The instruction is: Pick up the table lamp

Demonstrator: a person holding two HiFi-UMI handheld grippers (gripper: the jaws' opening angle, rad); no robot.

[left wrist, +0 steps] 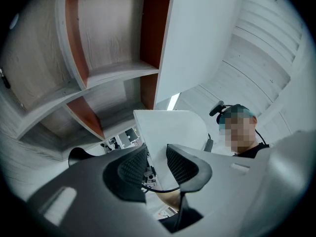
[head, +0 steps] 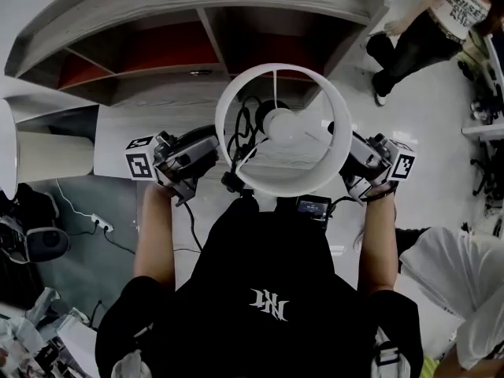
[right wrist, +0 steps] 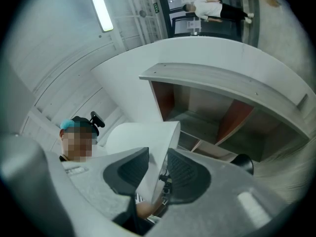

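The table lamp's white drum shade [head: 283, 181] is seen from above in the head view, with its bulb [head: 279, 122] in the middle and a black cord [head: 242, 124] hanging inside. My left gripper [head: 220, 154] is at the shade's left side and my right gripper [head: 347, 154] at its right side. In the left gripper view the shade wall [left wrist: 170, 130] runs down between the pads of the left gripper [left wrist: 157, 164]. In the right gripper view the shade wall [right wrist: 143, 137] is pinched in the right gripper [right wrist: 158, 169]. The lamp's base is hidden under the shade.
A curved grey shelf unit with red-brown compartments [head: 157, 46] stands just beyond the lamp, above a pale tabletop [head: 118, 136]. A person [head: 425, 26] stands at the upper right and another [head: 465, 282] is at the lower right. A power strip [head: 101, 224] lies on the floor at left.
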